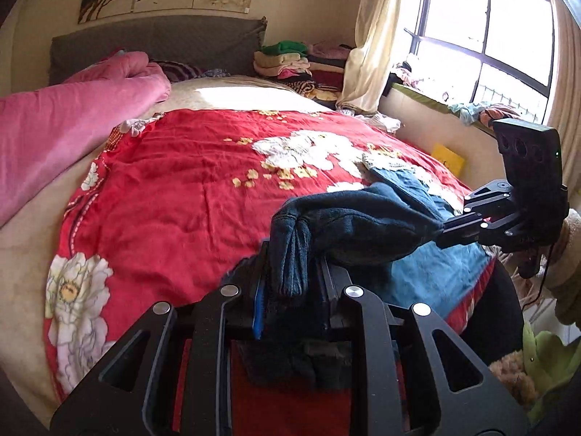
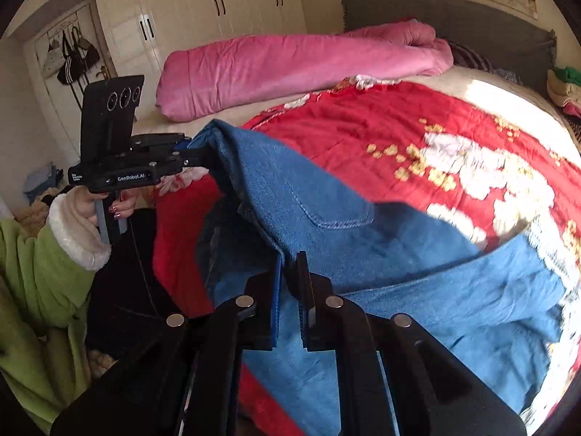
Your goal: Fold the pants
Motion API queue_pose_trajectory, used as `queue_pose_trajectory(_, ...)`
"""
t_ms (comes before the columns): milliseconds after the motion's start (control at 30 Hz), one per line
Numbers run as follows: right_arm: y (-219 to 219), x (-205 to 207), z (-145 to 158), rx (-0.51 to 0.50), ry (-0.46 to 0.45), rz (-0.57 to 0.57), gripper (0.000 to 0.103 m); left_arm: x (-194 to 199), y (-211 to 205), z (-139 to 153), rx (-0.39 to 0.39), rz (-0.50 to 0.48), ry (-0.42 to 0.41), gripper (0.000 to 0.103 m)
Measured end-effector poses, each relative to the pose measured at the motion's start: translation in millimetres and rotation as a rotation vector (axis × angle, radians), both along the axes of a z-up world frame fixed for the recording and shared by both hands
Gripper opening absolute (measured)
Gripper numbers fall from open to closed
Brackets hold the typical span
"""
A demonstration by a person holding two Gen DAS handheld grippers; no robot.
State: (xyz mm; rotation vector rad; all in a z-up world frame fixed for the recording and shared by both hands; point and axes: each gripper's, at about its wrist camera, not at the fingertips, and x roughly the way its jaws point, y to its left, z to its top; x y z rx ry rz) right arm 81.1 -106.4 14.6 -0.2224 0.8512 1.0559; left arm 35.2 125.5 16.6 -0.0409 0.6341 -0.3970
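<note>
Blue denim pants hang between my two grippers over a red floral blanket on the bed. My left gripper is shut on a bunched corner of the pants' waist. My right gripper is shut on the other corner of the waist, near a back pocket. The waist edge is stretched taut between them. The legs trail down onto the blanket. Each gripper shows in the other's view: the right one and the left one.
A rolled pink quilt lies along the bed's far side. Folded clothes are stacked by the grey headboard. A window and ledge are on the right; wardrobes stand behind. The person's green sleeve is near the bed edge.
</note>
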Motion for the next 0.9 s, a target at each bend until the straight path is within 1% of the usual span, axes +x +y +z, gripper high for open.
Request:
queue_pose_trajectory(133, 2.3, -21.8, -27.7, -0.001, 0.061, -0.001, 0.007, -15.3, -1.2, -13.4, 0.035, 0.012, 0.049, 0.021)
queue_pose_trajectory(233, 3.7, -32.2, -39.8, -0.013, 0.065, -0.007, 0.008, -22.8, 3.8, -20.5, 0.040, 0.043, 0.070, 0.027)
queue_pose_trajectory(267, 3.1, -34.7, -43.7, -0.016, 0.075, -0.015, 0.008, -23.8, 7.8, -22.5, 0.041, 0.074, 0.077, 0.036)
queue_pose_trajectory(300, 1.2, -34.6, -46.7, -0.022, 0.083, -0.021, 0.008, -24.5, 11.6, -24.5, 0.043, 0.105, 0.082, 0.039)
queue_pose_trajectory(400, -4.2, -35.5, -53.7, -0.017, 0.104, -0.037, 0.008, -27.9, 20.6, -25.9, 0.021, 0.154, 0.091, 0.040)
queue_pose_trajectory(533, -2.4, -40.9, -58.8, -0.038, 0.085, -0.041, 0.008, -33.2, 29.9, -22.1, -0.003, 0.230, 0.106, 0.041)
queue_pose_trajectory(567, -0.8, -40.3, -60.2, -0.039, 0.089, -0.047, 0.008, -35.5, 32.6, -18.0, -0.011, 0.253, 0.110, 0.041)
queue_pose_trajectory(633, 2.2, -41.2, -63.7, -0.050, 0.085, -0.047, 0.008, -44.2, 33.1, -4.2, -0.036, 0.272, 0.087, 0.041)
queue_pose_trajectory(700, 4.9, -38.9, -67.5, -0.061, 0.081, -0.050, 0.008, -49.7, 25.2, 15.2, -0.030, 0.284, 0.051, 0.041)
queue_pose_trajectory(767, 6.1, -37.5, -71.3, -0.065, 0.089, -0.057, 0.009, -53.3, 8.5, 35.9, -0.014, 0.257, 0.001, 0.041)
queue_pose_trajectory(800, 5.9, -37.5, -71.9, -0.060, 0.095, -0.060, 0.011, -52.1, -1.6, 44.0, -0.028, 0.228, -0.014, 0.041)
queue_pose_trajectory(867, 5.4, -39.5, -72.1, -0.060, 0.090, -0.064, 0.011, -40.7, -27.4, 49.3, -0.066, 0.152, -0.001, 0.041)
queue_pose_trajectory(900, 5.1, -39.4, -72.4, -0.058, 0.091, -0.067, 0.011, -32.8, -42.4, 47.4, -0.067, 0.114, 0.017, 0.041)
